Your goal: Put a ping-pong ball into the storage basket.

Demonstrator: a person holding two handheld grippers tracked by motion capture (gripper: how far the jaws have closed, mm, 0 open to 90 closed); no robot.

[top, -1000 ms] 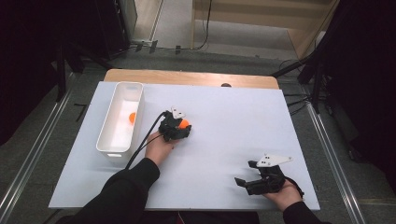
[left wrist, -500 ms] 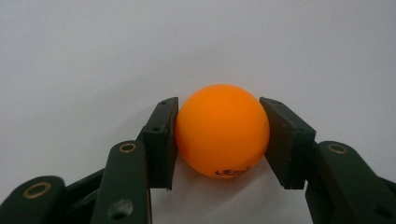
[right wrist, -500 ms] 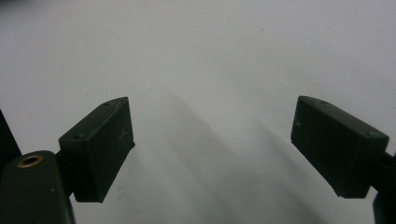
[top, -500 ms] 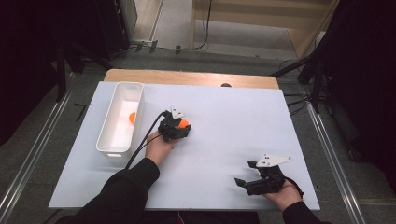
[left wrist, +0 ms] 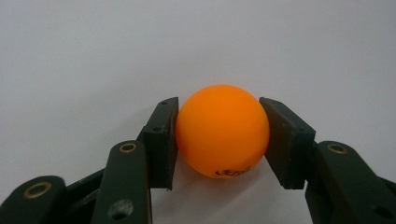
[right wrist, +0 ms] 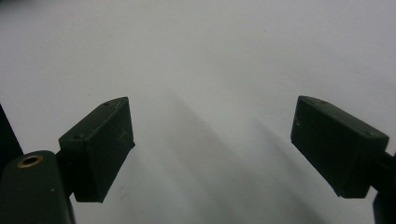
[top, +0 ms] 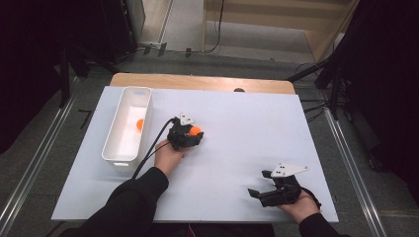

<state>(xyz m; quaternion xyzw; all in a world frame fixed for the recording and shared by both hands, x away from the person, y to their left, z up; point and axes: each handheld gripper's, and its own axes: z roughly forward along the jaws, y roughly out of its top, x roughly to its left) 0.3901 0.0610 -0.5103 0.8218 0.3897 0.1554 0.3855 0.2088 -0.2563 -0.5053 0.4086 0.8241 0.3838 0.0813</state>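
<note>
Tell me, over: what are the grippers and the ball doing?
Left gripper shut on ball. Right gripper open, nothing between. Bin left of ball, path clear.

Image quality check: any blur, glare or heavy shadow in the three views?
High view: white table evenly lit, surroundings very dark, slightly soft. Left gripper view: orange ball sharp, faint shadow beneath, no glare, corners darken. Right gripper view: soft streaked shadows on the table between the right gripper jaws, dim edges.

A lab-like recording space: white table [top: 237, 113] amid dark curtains, metal rails, floor cables
</note>
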